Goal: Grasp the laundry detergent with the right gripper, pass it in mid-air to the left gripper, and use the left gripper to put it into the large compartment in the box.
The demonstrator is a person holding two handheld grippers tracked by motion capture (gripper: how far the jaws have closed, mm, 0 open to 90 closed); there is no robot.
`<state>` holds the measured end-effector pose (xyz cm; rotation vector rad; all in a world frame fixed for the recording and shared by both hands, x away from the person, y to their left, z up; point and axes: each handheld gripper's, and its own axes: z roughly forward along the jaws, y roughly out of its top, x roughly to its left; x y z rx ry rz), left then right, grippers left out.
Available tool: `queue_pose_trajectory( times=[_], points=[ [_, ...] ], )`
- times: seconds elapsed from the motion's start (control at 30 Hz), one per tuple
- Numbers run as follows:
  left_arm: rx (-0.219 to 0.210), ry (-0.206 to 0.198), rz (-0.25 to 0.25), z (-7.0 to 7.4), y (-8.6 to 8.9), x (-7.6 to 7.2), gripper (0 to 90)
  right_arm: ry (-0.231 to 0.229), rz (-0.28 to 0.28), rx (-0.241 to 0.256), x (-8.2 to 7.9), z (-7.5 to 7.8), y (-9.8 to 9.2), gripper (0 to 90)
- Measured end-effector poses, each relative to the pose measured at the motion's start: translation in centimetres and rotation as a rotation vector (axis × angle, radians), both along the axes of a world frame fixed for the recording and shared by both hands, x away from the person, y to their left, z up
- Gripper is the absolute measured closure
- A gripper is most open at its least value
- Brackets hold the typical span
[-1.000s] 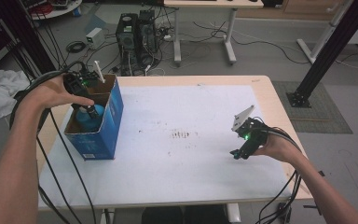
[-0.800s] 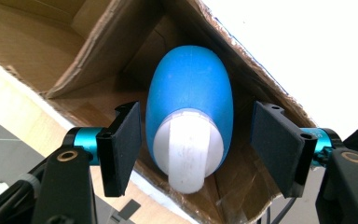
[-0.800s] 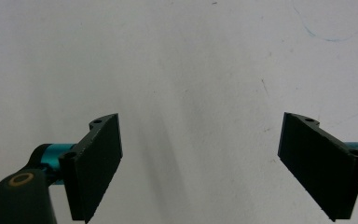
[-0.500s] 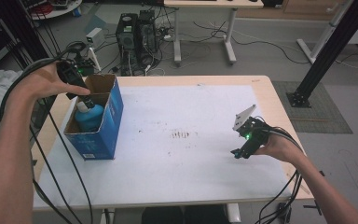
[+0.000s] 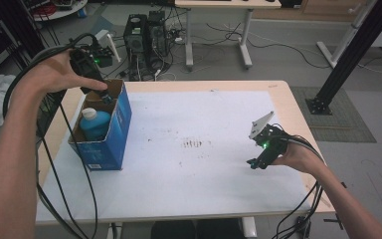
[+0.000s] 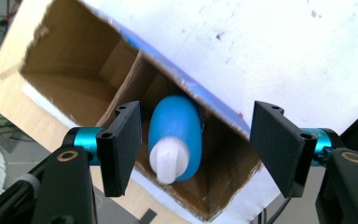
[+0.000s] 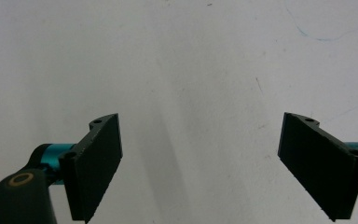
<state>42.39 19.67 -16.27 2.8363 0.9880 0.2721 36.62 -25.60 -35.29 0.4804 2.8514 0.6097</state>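
Note:
A blue bottle with a white cap [image 5: 95, 123] [image 6: 175, 137] stands inside an open blue cardboard box [image 5: 120, 129] [image 6: 235, 179] at the table's left side. My left gripper [image 5: 105, 94] [image 6: 200, 147] hovers open above the box's far end, its jaws wide apart and looking down on the bottle without touching it. My right gripper [image 5: 255, 162] [image 7: 214, 165] is held open low over the white table cover [image 5: 199, 114] [image 7: 191, 70] at the right, with nothing between its jaws.
The box has a second, empty compartment [image 6: 70, 74] beside the bottle. A patch of dark marks [image 5: 194, 144] stains the cover's middle. Cables trail from both grippers off the table's front edge. Computer towers [image 5: 144, 35] and desks stand on the floor beyond.
My left gripper has risen out of the box and drawn back toward its far end, leaving the bottle inside. The right gripper has stayed put.

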Motion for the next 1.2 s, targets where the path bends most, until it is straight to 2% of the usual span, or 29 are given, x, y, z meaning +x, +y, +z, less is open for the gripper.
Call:
queue_pose_trajectory(
  times=[0.03,0.07,0.17,0.23,0.27,0.37,0.4,0.43,0.47,0.57,0.6,0.67,0.77,0.8,0.83,0.87,0.9,0.93,0.97,1.0,1.2],
  points=[
    [0.0,0.0,0.0,0.0,0.0,0.0,34.2,0.0,0.0,0.0,0.0,0.0,0.0,12.8],
    [-0.004,0.0,-0.021,0.3,-1.2,-0.1,34.2,-0.006,0.0,0.001,0.0,0.1,-0.1,12.8],
    [-0.007,-0.006,-0.044,0.4,-2.6,-0.1,34.2,-0.006,-0.001,0.001,0.0,0.1,-0.1,12.8],
    [-0.007,-0.006,-0.044,0.4,-2.6,-0.1,34.2,-0.006,-0.002,0.001,0.0,0.1,-0.1,12.9],
    [-0.016,-0.009,-0.075,0.2,-4.2,-0.2,34.2,-0.008,0.003,0.001,0.0,0.2,-0.1,12.9],
    [-0.016,-0.007,-0.105,-0.3,-5.7,-0.2,34.2,-0.008,0.004,-0.001,0.0,0.2,-0.1,12.8],
    [-0.016,-0.007,-0.105,-0.3,-5.7,-0.2,34.2,-0.008,0.004,-0.001,0.0,0.2,-0.1,12.8],
    [-0.01,-0.005,-0.123,-0.7,-7.1,-0.4,34.2,-0.009,0.005,-0.005,-0.1,0.3,-0.1,12.8],
    [-0.01,-0.003,-0.134,-0.9,-7.7,-0.5,34.2,-0.009,0.005,-0.003,-0.1,0.3,-0.1,12.8],
    [-0.01,-0.003,-0.134,-0.9,-7.7,-0.5,34.2,-0.009,0.003,-0.003,-0.1,0.3,-0.1,12.8],
    [-0.023,0.009,-0.181,-2.1,-10.1,-0.8,34.2,-0.01,0.001,-0.003,-0.1,0.4,-0.1,12.8],
    [-0.026,0.02,-0.199,-2.9,-11.2,-0.9,34.2,-0.01,0.0,-0.002,-0.2,0.4,-0.1,12.8],
    [-0.026,0.02,-0.199,-2.9,-11.2,-0.9,34.2,-0.011,-0.002,-0.001,-0.2,0.4,0.0,12.8],
    [-0.032,0.047,-0.22,-4.5,-12.8,-1.0,34.2,-0.011,-0.002,-0.001,-0.2,0.4,0.0,12.8],
    [-0.029,0.055,-0.222,-4.9,-13.1,-0.9,31.1,-0.012,-0.006,-0.003,-0.4,0.6,-0.1,12.9],
    [-0.028,0.055,-0.216,-5.4,-13.4,-0.9,17.7,-0.014,-0.007,-0.001,-0.4,0.6,-0.1,12.8],
    [-0.028,0.055,-0.216,-5.4,-13.4,-0.9,15.7,-0.014,-0.007,-0.001,-0.4,0.6,-0.1,12.8],
    [-0.037,0.061,-0.218,-6.1,-13.9,-0.8,15.6,-0.015,-0.007,-0.001,-0.4,0.7,-0.1,12.9],
    [-0.037,0.061,-0.218,-6.1,-13.9,-0.8,15.6,-0.015,-0.007,-0.001,-0.4,0.7,-0.1,12.9],
    [-0.042,0.071,-0.226,-6.7,-14.3,-0.8,15.6,-0.015,-0.01,-0.002,-0.5,0.7,-0.1,12.8],
    [-0.049,0.089,-0.237,-8.4,-15.3,-0.9,15.6,-0.019,-0.013,0.0,-0.6,1.0,-0.3,12.8]
  ],
)
